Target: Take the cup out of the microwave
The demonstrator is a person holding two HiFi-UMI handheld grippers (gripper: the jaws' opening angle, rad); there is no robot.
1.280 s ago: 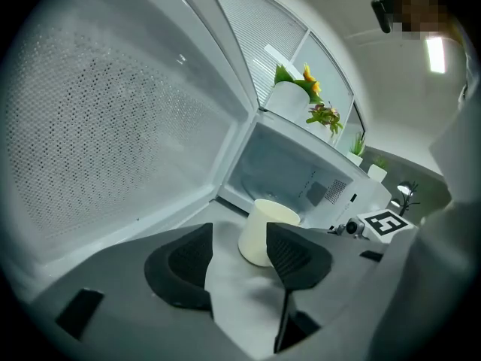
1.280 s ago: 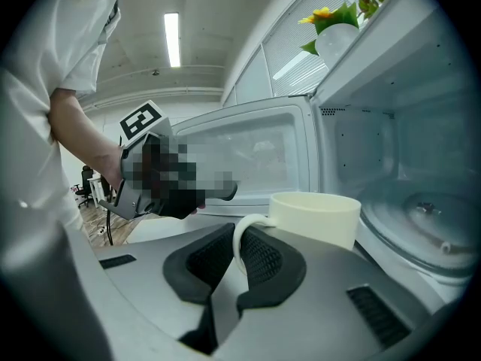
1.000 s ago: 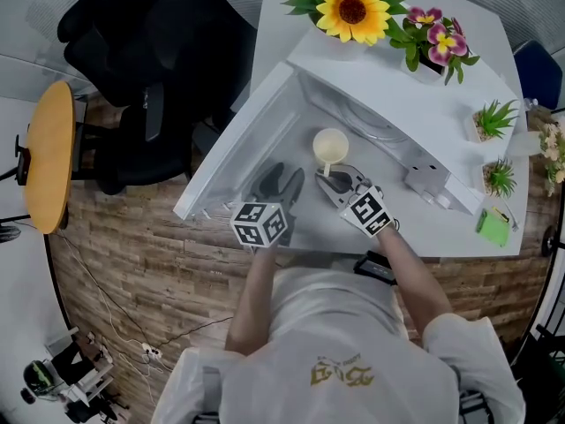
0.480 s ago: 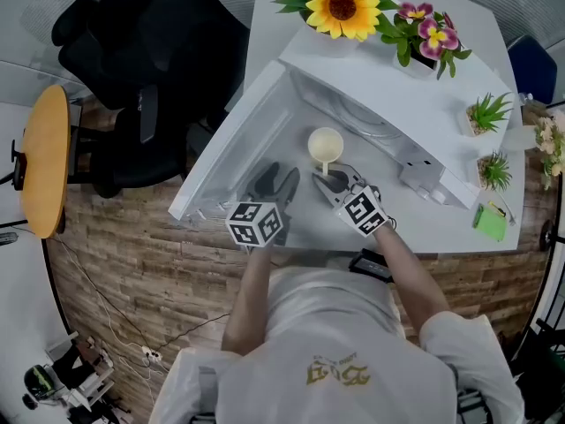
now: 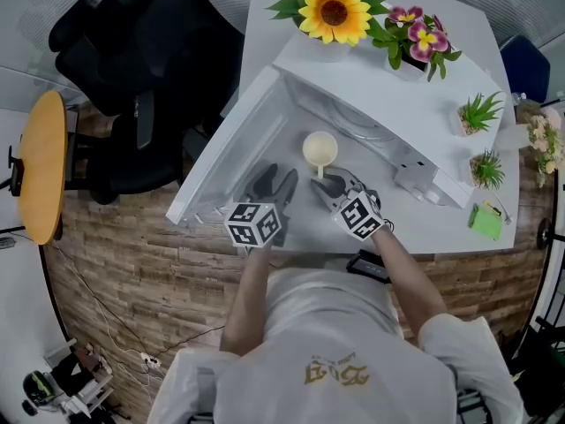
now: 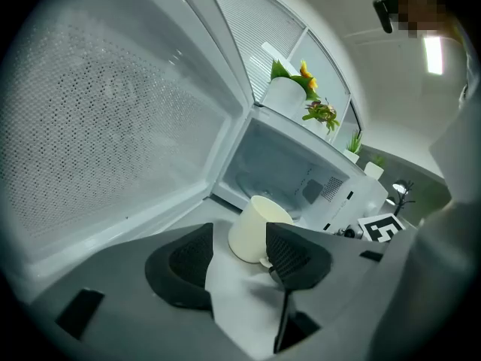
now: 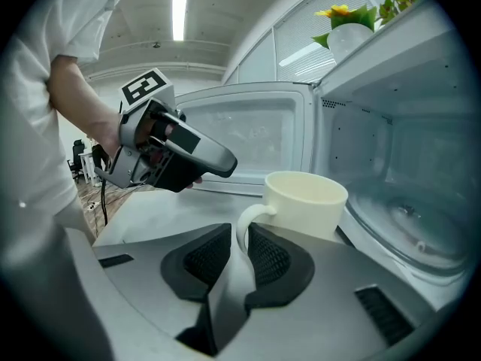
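Observation:
A cream cup (image 5: 320,148) stands upright on the white table (image 5: 300,237), just in front of the open microwave (image 5: 388,82). My right gripper (image 5: 328,184) (image 7: 239,253) reaches it from the near side. Its jaws straddle the cup's handle (image 7: 245,218) and have just been opening; a thin gap shows beside the handle, so the pads no longer press on it. The cup's body (image 7: 304,201) sits beyond the fingertips. My left gripper (image 5: 275,180) (image 6: 237,256) hovers open and empty to the cup's left, with the cup (image 6: 254,228) a little past its fingertips.
The microwave door (image 5: 231,144) swings wide open to the left. A sunflower pot (image 5: 334,16) and pink flowers (image 5: 415,38) stand on the microwave. Small plants (image 5: 472,113) and a green block (image 5: 484,221) sit at the right. A black chair (image 5: 150,69) stands beyond the table's left edge.
The cup and both grippers keep their places in front of the microwave. Only the head view has drifted slightly.

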